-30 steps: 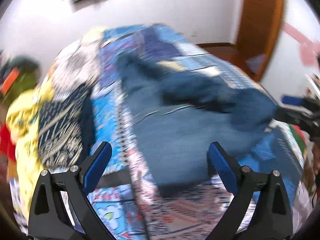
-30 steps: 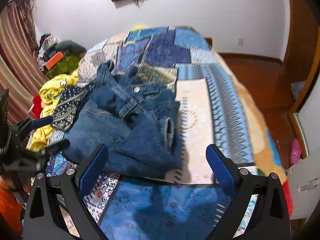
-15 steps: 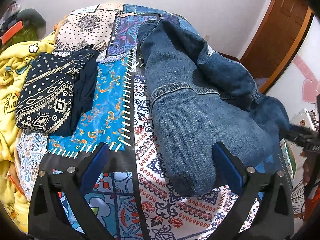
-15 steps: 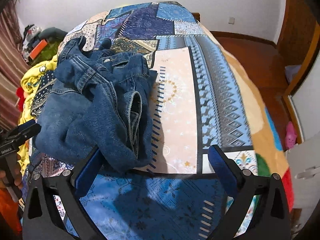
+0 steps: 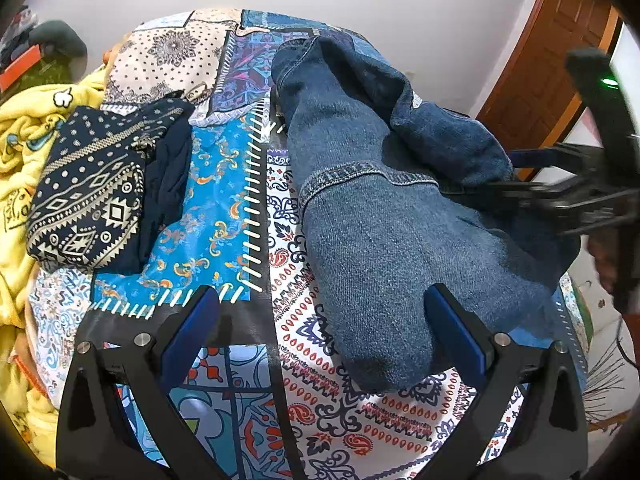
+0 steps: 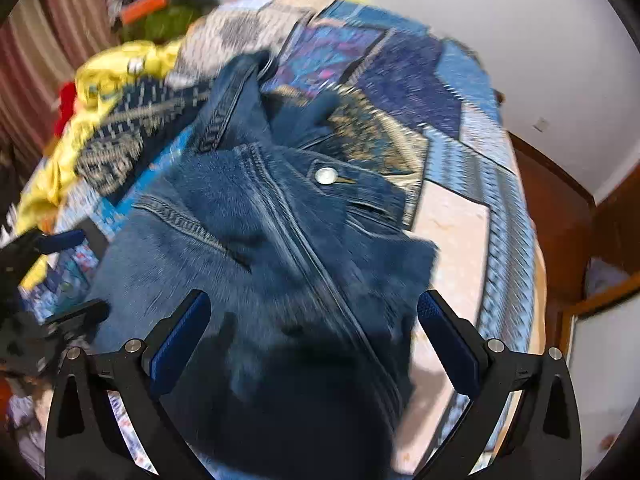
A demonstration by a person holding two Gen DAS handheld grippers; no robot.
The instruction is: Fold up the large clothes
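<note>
Blue denim jacket (image 5: 384, 216) lies crumpled, seemingly half-folded, on the patchwork bedspread (image 5: 224, 208).

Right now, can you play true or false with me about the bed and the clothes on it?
1. The crumpled blue denim jacket lies on the patterned patchwork bedspread. True.
2. The left gripper is clamped on the denim. False: its jaws are wide open and hold nothing.
3. A folded navy cloth with white geometric print lies beside the jacket. True.
4. The right gripper is shut. False: it is open above the jacket.
5. The blanket at the bed's edge is pink. False: it is yellow.
</note>
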